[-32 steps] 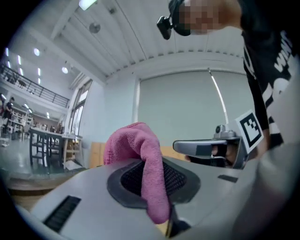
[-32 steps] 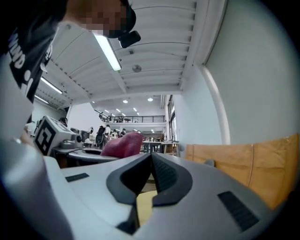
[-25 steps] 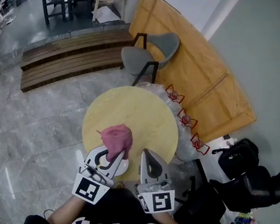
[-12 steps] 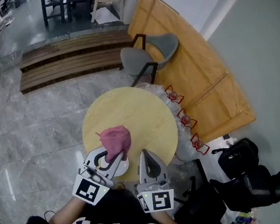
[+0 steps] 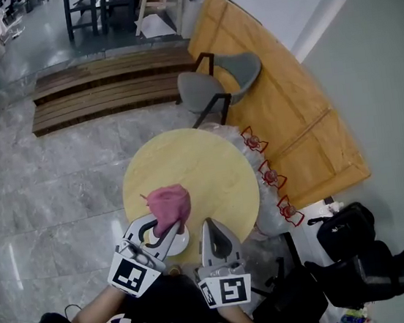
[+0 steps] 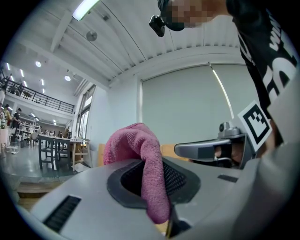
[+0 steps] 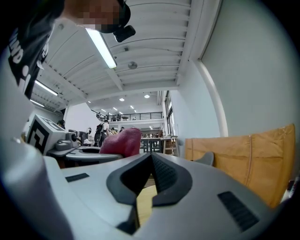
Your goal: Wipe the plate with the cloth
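Two grippers here, both low in the middle of the head view. Left gripper (image 5: 165,227) is clamped on the pink cloth (image 5: 169,203). Its own view shows the fabric pinched btw the jaws w/ a fat fold bulging up over them. Right gripper (image 5: 212,224) sits just right of it, jaws closed together w/ nothing in them, only a sliver of tabletop showing thru the slit. Plate (image 5: 182,239) is the small white thing near the bottom edge of the round yellow table (image 5: 202,161), mostly hidden under the left gripper. The cloth bunch sits just above it in frame, can't tell if it touches the rim. Progress-wise: cloth's in the grip, so that bit's done. Plate's too small to judge if any wiping's happened. Left to do afaict: get the cloth down on the plate and rub across it, maybe w/ the right one steadying the rim
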Action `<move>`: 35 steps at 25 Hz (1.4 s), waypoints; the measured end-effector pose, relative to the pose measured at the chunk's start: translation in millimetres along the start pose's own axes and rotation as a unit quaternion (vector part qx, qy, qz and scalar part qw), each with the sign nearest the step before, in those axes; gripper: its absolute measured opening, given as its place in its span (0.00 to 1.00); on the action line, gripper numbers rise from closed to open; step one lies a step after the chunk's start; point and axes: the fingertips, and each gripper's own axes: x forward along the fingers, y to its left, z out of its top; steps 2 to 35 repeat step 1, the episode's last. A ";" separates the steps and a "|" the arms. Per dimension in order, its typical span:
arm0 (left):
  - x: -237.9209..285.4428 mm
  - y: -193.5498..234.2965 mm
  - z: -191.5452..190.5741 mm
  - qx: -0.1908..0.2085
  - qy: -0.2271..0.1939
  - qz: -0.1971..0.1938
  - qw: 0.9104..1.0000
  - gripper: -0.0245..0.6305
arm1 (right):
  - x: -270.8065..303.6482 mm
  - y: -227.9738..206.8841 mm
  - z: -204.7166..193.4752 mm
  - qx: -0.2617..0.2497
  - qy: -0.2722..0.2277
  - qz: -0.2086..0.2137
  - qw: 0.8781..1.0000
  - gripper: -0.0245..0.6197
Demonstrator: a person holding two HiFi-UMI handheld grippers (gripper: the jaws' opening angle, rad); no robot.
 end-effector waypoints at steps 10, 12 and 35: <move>-1.0 0.2 -0.2 0.000 0.000 0.000 1.000 0.13 | -0.2 1.3 -0.1 0.001 0.001 0.001 1.000 0.07; -1.0 0.2 -0.2 0.000 0.000 0.000 1.000 0.13 | -0.2 1.3 -0.1 0.001 0.001 0.001 1.000 0.07; -1.0 0.2 -0.2 0.000 0.000 0.000 1.000 0.13 | -0.2 1.3 -0.1 0.001 0.001 0.001 1.000 0.07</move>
